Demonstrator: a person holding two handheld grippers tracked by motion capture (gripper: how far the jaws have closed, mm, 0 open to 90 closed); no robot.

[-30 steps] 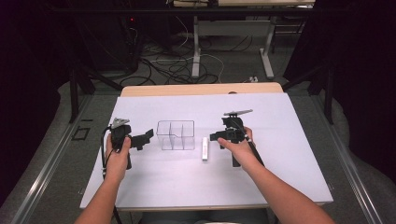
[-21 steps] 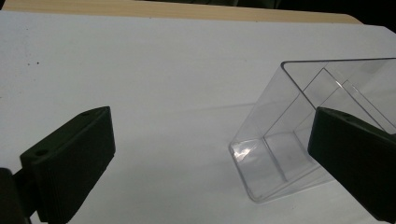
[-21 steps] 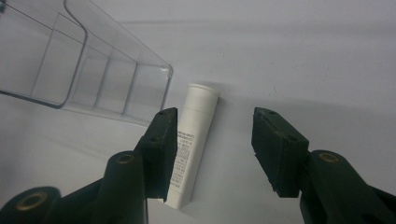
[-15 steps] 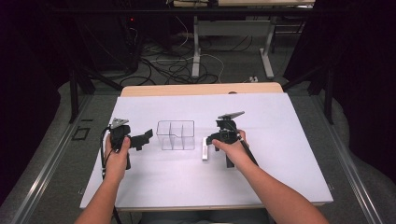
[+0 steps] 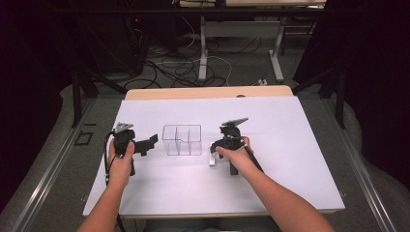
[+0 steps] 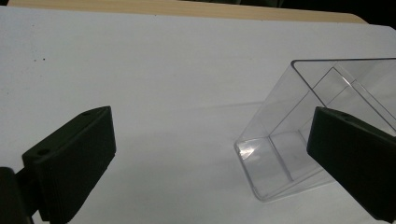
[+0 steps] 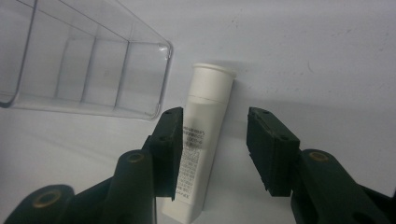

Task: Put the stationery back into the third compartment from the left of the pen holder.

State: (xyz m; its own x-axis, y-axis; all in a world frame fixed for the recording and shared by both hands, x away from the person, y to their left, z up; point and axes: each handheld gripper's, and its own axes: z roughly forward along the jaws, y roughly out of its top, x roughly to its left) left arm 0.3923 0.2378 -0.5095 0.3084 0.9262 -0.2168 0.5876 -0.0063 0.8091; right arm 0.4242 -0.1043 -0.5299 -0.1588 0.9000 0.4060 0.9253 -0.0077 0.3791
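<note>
Tube (image 7: 205, 140) between closing right hand-held gripper (image 7: 215, 149) jaws.

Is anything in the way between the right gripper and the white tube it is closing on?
Nothing visible. The right gripper straddles the white tube on the table, jaws just closing; one touches it, one has a gap. The clear box sits beside.

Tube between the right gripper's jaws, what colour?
White tube with small dark print on its side and a white cap; clearest in the right gripper view.
</note>
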